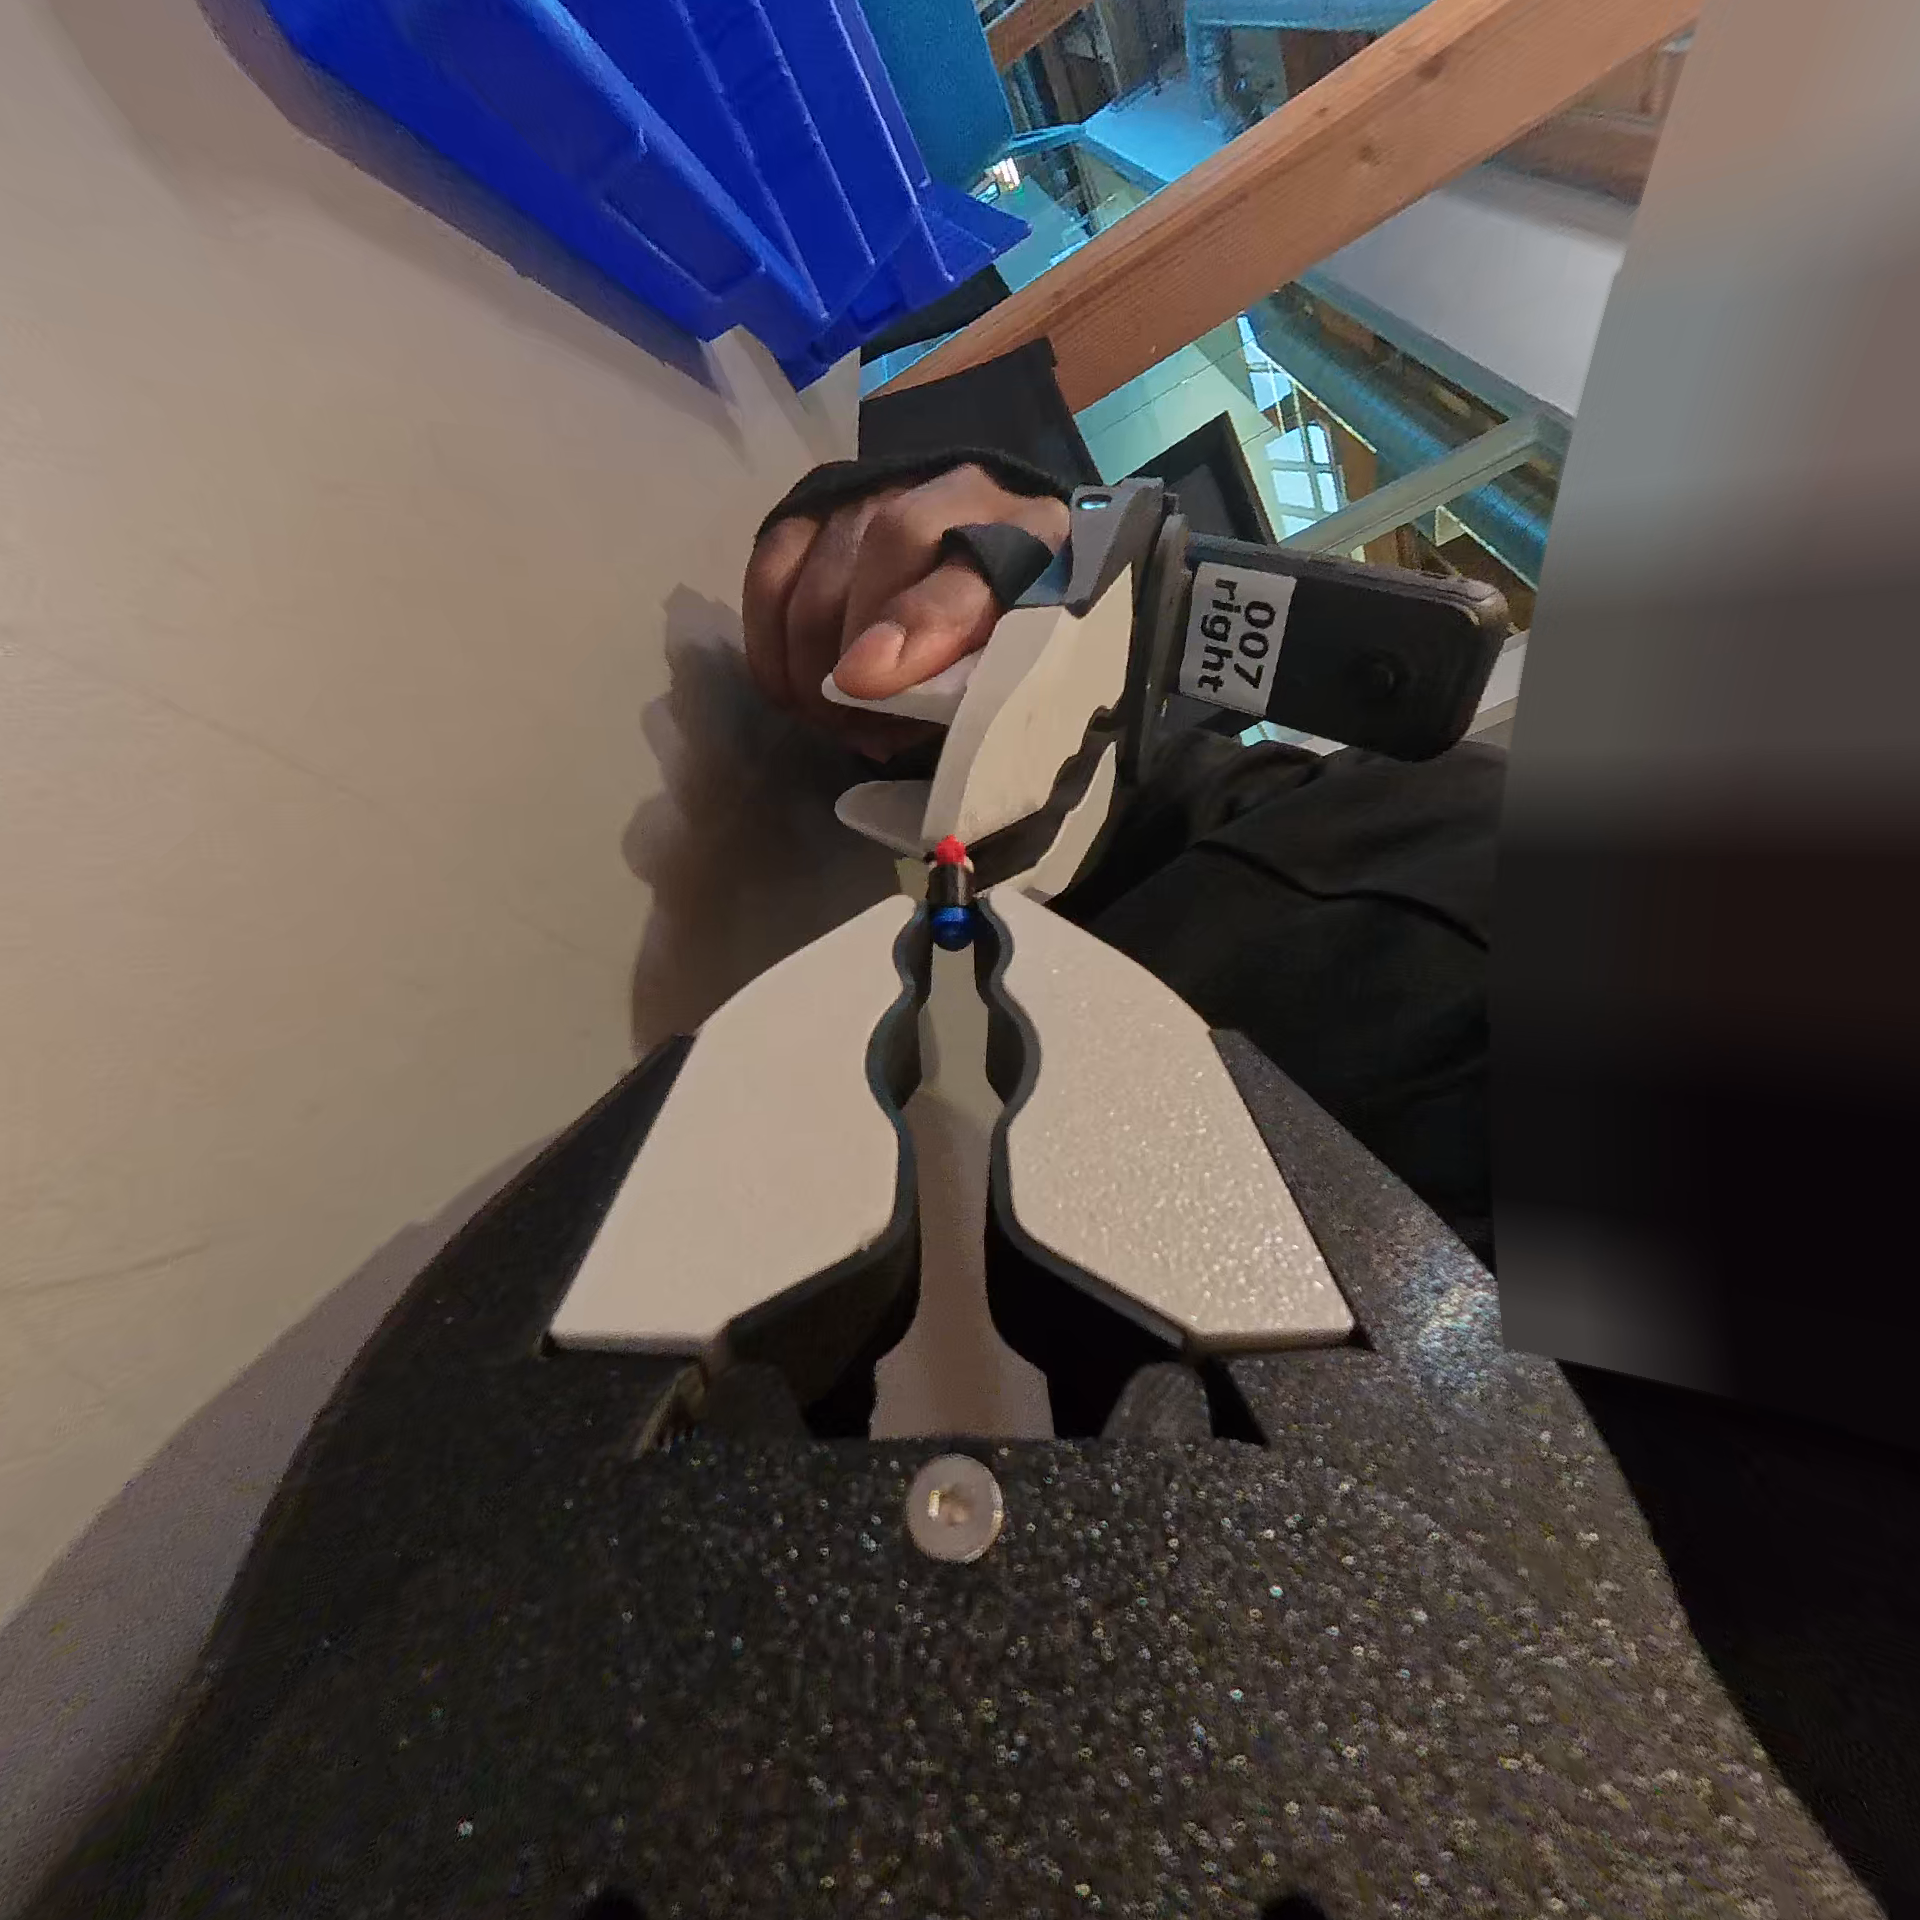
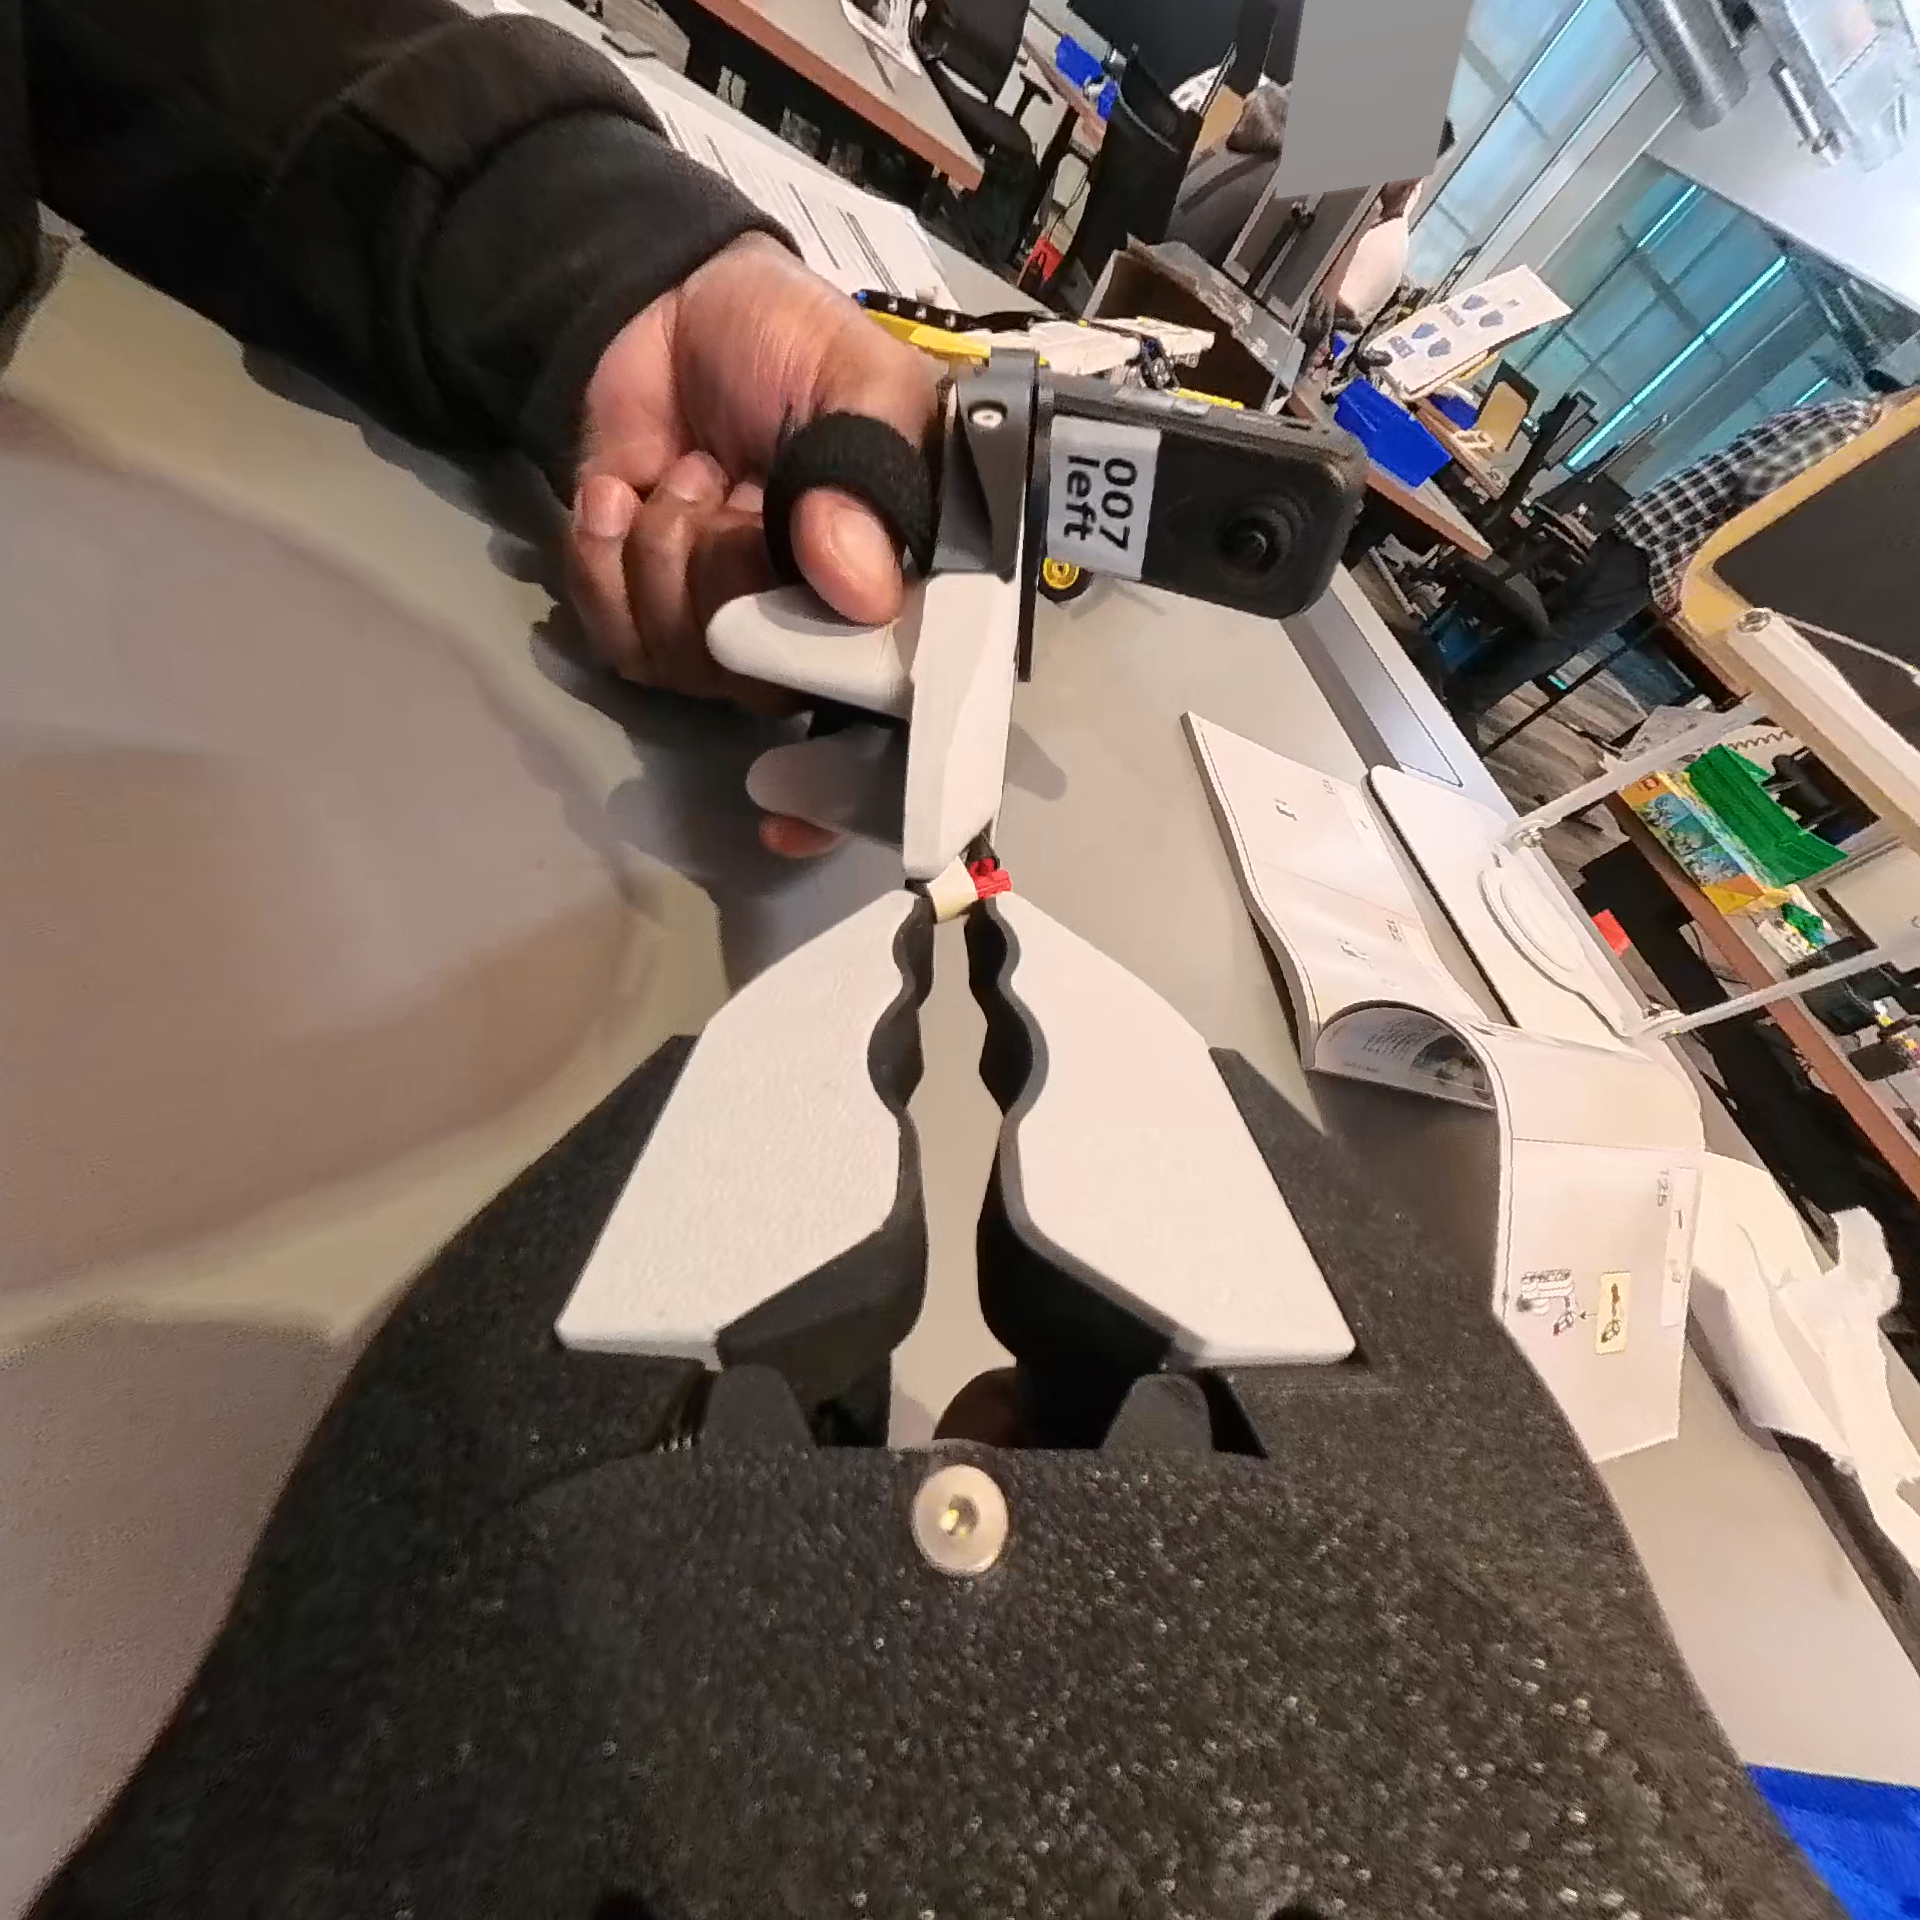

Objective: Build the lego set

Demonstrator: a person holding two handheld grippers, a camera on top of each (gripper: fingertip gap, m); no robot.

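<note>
Left tool (image 1: 951,920) clamps a blue-tipped black pin (image 1: 951,902); right tool (image 2: 951,914) clamps its cream-and-red end (image 2: 961,891).

Blue plastic bins (image 1: 665,177) stacked at 11 o'clock in left wrist view, w/ a wooden beam (image 1: 1288,197) slanting toward 1 o'clock. In right wrist view, an open booklet (image 2: 1340,904) lies on the grey table (image 2: 1143,810) at 3 o'clock, next to a white pad (image 2: 1496,904); crumpled white paper (image 2: 1808,1320) at 4 o'clock; more blue bins (image 2: 1387,421) on desks at 1 o'clock.
</note>
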